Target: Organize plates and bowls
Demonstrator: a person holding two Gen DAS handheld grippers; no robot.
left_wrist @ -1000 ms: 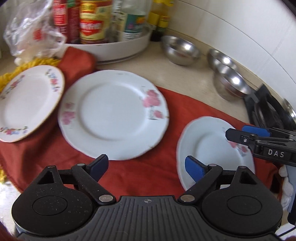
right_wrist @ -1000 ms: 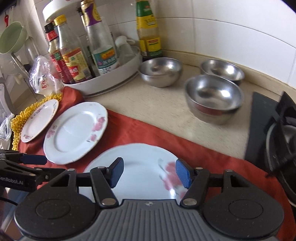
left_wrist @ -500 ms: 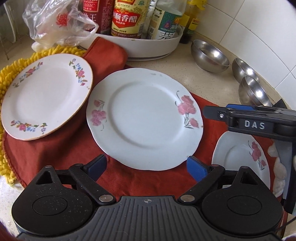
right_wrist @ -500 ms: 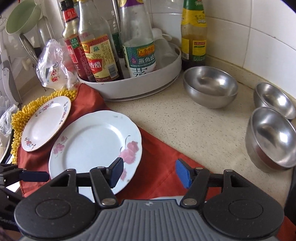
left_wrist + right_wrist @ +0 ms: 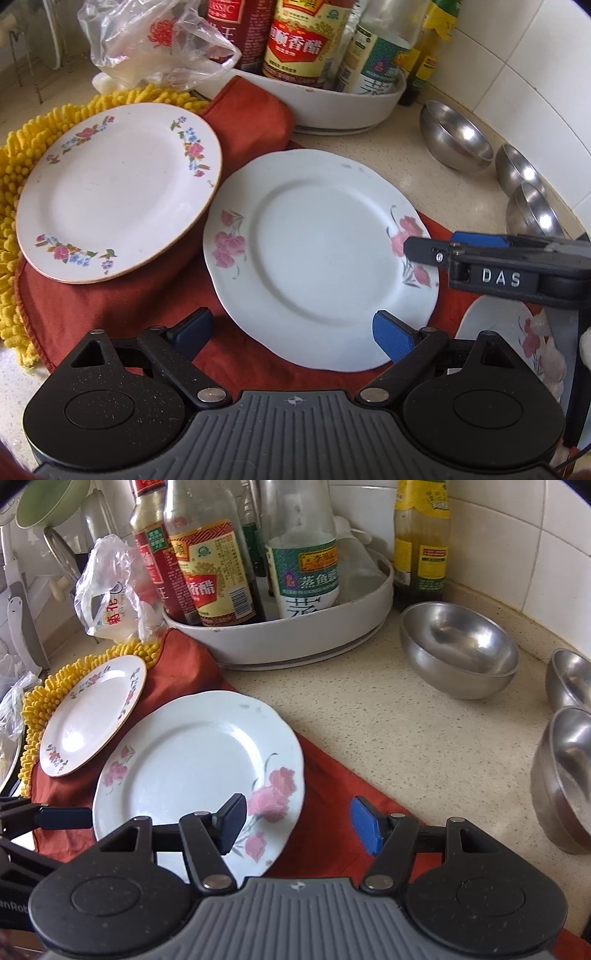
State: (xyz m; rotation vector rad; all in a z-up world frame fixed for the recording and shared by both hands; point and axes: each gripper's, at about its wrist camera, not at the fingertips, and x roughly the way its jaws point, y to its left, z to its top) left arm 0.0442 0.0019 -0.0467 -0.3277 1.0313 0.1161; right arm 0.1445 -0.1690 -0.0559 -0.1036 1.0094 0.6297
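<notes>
A large white plate with pink flowers (image 5: 317,254) (image 5: 184,768) lies on the red cloth (image 5: 110,306). My left gripper (image 5: 291,328) hovers open over its near rim, nothing pinched. A smaller gold-rimmed floral plate (image 5: 118,192) (image 5: 92,712) rests to the left, partly on a yellow mat (image 5: 22,147). Only part of a third flowered plate (image 5: 517,332) shows at the lower right, under my right gripper (image 5: 432,251). The right gripper (image 5: 299,821) is open and empty, its left finger above the large plate's right rim. Three steel bowls (image 5: 458,650) (image 5: 570,679) (image 5: 565,775) stand by the tiled wall.
A white round tray (image 5: 343,107) of sauce bottles stands behind the plates, with one more bottle (image 5: 421,542) beside it against the wall. A crumpled plastic bag (image 5: 155,40) lies at the back left. Bare speckled counter (image 5: 388,731) separates cloth and bowls.
Both grippers have moved left along the counter, away from the third plate and over the large pink-flowered plate. The left jaws stand slightly wider than a second ago.
</notes>
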